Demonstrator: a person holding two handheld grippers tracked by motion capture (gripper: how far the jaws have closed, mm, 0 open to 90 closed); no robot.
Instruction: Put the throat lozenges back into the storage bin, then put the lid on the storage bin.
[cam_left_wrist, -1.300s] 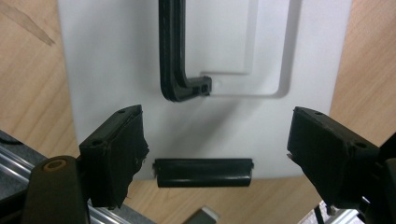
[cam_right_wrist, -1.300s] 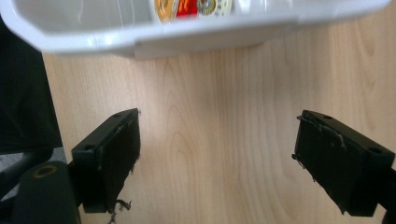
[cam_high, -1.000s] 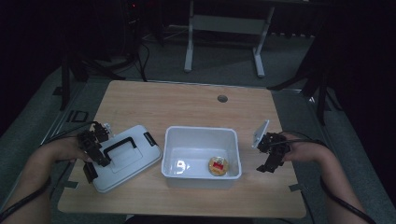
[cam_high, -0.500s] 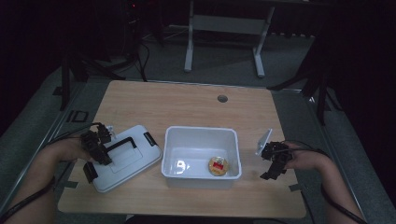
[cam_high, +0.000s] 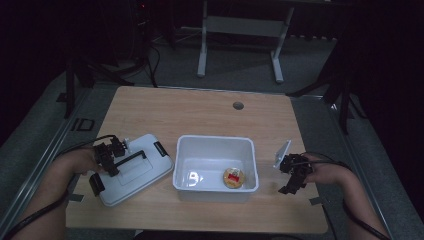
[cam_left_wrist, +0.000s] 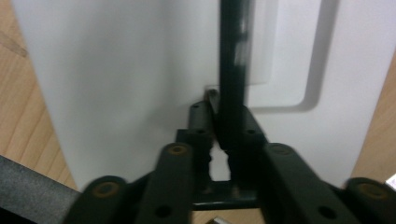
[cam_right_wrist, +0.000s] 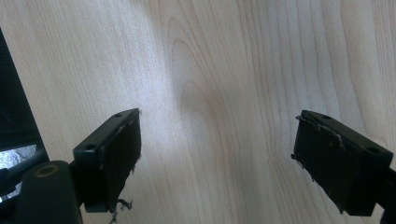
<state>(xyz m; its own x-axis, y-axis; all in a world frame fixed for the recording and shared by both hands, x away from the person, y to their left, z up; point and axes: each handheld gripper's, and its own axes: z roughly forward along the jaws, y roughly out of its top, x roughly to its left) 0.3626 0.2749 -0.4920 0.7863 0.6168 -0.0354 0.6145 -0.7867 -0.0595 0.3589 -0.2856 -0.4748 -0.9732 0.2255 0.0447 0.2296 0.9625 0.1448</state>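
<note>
Work in hand: the white lid (cam_high: 134, 169) is taken by its black handle (cam_high: 131, 159); fitting it onto the white bin (cam_high: 216, 145) is judged to be the coming move.
Left claw (cam_high: 114, 156): its jaws have just been closing and are now clamped on the handle; in the left gripper view the handle bar (cam_left_wrist: 232, 70) is seen running up from between the jaws across the lid face (cam_left_wrist: 116, 84).
Right claw (cam_high: 291, 186): held wide with nothing between its pads (cam_right_wrist: 116, 154); bare wood of the worktop (cam_right_wrist: 219, 93) is seen beneath it.
Lid, place: flat on the worktop (cam_high: 200, 107) by the left edge, toward the near left corner, its right corner just beside the bin's left wall; whether they touch cannot be told.
Bin, place: middle of the worktop toward the near edge, open, with a small round red-and-yellow item (cam_high: 233, 178) lying inside near its near right corner.
Deciding relation: the bin lies to the right of the left claw, just beside the lid; the lid's long axis is skewed against the bin's walls, so a lift, a carry to the right and a turn to square it are judged to be needed.
Nearer hand: the left, already on the handle; the right claw rests on the bin's far side, apart from the lid.
Risk: a one-point hold on the handle may let the lid tip.
</note>
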